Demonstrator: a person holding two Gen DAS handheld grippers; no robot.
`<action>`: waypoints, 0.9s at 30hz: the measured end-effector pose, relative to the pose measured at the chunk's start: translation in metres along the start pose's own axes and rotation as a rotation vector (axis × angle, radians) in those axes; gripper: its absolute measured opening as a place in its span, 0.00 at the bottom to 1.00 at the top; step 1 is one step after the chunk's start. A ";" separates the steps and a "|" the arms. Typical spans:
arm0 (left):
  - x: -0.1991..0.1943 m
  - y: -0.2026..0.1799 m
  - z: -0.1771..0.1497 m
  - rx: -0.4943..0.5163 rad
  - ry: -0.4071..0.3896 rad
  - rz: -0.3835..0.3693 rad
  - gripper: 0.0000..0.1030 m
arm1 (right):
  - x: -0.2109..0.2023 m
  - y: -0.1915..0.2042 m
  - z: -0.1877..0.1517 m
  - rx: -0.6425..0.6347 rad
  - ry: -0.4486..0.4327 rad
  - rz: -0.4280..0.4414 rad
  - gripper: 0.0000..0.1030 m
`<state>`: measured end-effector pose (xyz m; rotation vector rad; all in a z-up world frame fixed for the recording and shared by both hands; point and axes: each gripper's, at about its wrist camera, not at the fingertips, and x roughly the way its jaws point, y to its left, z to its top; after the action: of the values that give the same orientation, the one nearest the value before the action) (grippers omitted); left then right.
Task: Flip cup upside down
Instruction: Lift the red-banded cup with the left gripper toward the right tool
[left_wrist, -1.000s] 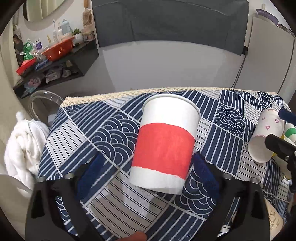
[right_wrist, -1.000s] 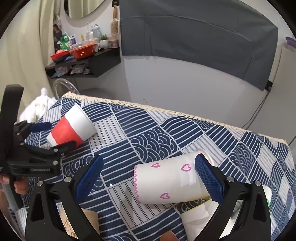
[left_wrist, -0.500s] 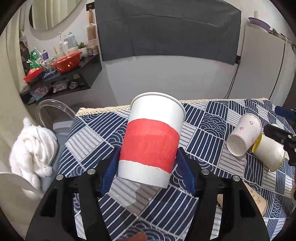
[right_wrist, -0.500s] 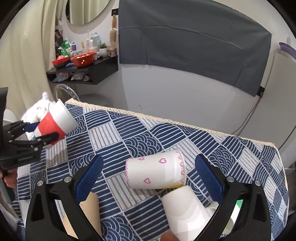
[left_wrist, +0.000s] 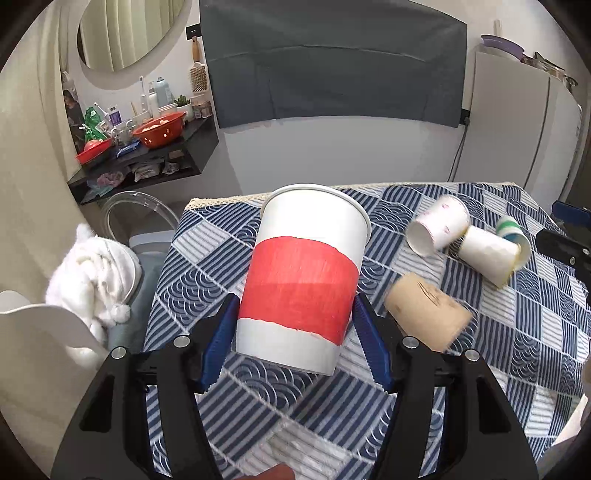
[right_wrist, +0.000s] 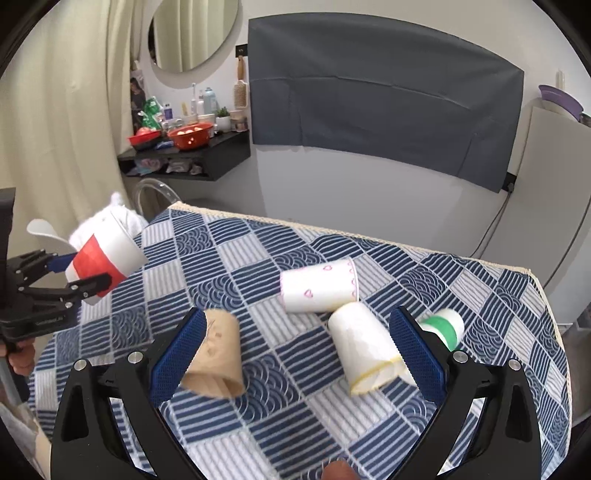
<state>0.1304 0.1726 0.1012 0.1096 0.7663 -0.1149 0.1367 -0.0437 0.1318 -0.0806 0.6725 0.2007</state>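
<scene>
Table (left_wrist: 517, 350) (right_wrist: 295, 424) covered with a blue-and-white patterned cloth, cream lace trim along the far edge. Dark panel (left_wrist: 332, 70) (right_wrist: 384, 110) hangs on the white wall behind; round mirror (left_wrist: 129, 33) (right_wrist: 195, 33) to its left; black shelf (left_wrist: 147, 162) (right_wrist: 192, 158) below the mirror carries red bowls and bottles. White fluffy item (left_wrist: 92, 280) lies off the table's left edge. Left gripper (left_wrist: 295, 343) (right_wrist: 79, 271): blue-padded fingers (left_wrist: 218, 347) closed onto the red cup (left_wrist: 301, 284) (right_wrist: 105, 258), clamping its lower wall near the base. Red cup is white with a broad red band, lifted clear of the cloth over the table's left side, mouth pointing away from the gripper and tilted upward. Right gripper (right_wrist: 295, 350): fingers (right_wrist: 177, 354) spread wide, nothing between them touching either pad, hovering above the table. Four more cups lie on their sides on the cloth: brown cup (left_wrist: 424, 317) (right_wrist: 216, 358), blurred, just beside the right gripper's left finger in the right wrist view; plain white cup (left_wrist: 491, 254) (right_wrist: 364, 347) with a yellow rim; hearts cup (left_wrist: 439, 229) (right_wrist: 319, 286), touching the plain white cup; green-banded cup (left_wrist: 511, 230) (right_wrist: 445, 328), partly hidden behind the right finger.
</scene>
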 end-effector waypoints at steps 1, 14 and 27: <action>-0.006 -0.005 -0.006 -0.001 0.003 -0.010 0.61 | -0.007 0.000 -0.004 -0.004 0.002 0.004 0.92; -0.050 -0.105 -0.056 0.071 0.016 -0.050 0.61 | -0.079 -0.050 -0.072 0.004 -0.013 -0.010 0.92; -0.027 -0.227 -0.064 0.158 0.034 -0.155 0.60 | -0.094 -0.149 -0.137 0.062 0.020 0.019 0.92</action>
<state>0.0343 -0.0410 0.0613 0.2027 0.7986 -0.3215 0.0128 -0.2236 0.0852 -0.0170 0.6988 0.1975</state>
